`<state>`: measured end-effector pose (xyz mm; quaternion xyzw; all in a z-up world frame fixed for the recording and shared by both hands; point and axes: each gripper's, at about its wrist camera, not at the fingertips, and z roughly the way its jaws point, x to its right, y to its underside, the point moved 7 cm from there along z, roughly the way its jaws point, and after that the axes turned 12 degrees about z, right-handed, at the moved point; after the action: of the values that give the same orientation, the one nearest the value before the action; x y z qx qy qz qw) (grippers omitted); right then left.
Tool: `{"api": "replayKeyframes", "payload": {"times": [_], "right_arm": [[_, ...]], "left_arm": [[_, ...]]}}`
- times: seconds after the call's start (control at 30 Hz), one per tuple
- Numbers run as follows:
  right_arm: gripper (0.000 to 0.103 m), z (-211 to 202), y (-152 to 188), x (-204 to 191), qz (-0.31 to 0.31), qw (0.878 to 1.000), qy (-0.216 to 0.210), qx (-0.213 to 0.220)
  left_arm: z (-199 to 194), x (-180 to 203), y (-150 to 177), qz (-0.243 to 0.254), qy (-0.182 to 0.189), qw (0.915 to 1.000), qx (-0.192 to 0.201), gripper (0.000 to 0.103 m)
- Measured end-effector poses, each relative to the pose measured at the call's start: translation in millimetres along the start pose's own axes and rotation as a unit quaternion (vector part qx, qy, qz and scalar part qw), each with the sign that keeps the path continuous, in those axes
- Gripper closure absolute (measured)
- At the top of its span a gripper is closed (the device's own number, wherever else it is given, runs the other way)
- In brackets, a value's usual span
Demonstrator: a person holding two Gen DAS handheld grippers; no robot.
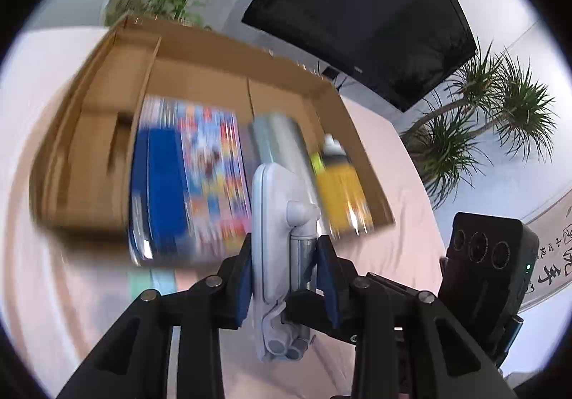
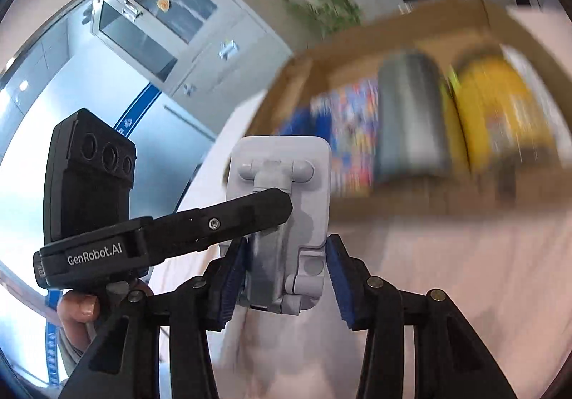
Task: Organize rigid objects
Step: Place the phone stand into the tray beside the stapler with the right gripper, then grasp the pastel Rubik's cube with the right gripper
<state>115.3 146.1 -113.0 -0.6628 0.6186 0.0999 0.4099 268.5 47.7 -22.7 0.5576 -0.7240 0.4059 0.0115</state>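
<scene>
Left hand-held gripper (image 1: 286, 277) clamped on the grey stand (image 1: 275, 241)

Box (image 1: 89, 156) sits straight ahead past its upright long axis; my right hand-held gripper (image 2: 286, 270) brackets it loosely, right pad apart.

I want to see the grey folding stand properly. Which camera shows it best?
The right wrist view: the grey folding stand faces the camera flat, showing its hinge and arm. The left wrist view shows it edge-on, clamped between the left gripper pads, so only a narrow side appears.
</scene>
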Motion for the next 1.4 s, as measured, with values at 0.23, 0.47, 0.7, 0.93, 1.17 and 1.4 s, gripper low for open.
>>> {"api": "replayKeyframes", "payload": {"times": [0.23,0.47,0.7,0.93,1.17,1.4], "right_arm": [[0.065,23,-49,12,0.023,0.999,0.042,-0.014],[0.066,24,-53,27,0.014,0.996,0.083,0.004],[0.031,0,-24,15,-0.071,0.992,0.103,0.033],[0.012,26,39,11,-0.164,0.982,0.085,-0.037],[0.043,77,60,10,-0.181,0.976,0.080,-0.096],[0.053,57,74,0,-0.190,0.975,0.084,-0.086]], "left_arm": [[40,-35,-27,-0.018,0.011,0.9990,-0.040,0.073],[23,-44,-27,0.000,-0.047,0.9987,-0.021,0.052],[-42,-56,5,0.024,-0.087,0.9954,0.032,0.043],[-20,-87,59,-0.025,-0.034,0.9991,0.002,0.043],[14,-97,76,-0.051,0.003,0.9984,-0.023,0.047],[-23,-68,83,-0.031,-0.026,0.9991,0.016,0.060]]}}
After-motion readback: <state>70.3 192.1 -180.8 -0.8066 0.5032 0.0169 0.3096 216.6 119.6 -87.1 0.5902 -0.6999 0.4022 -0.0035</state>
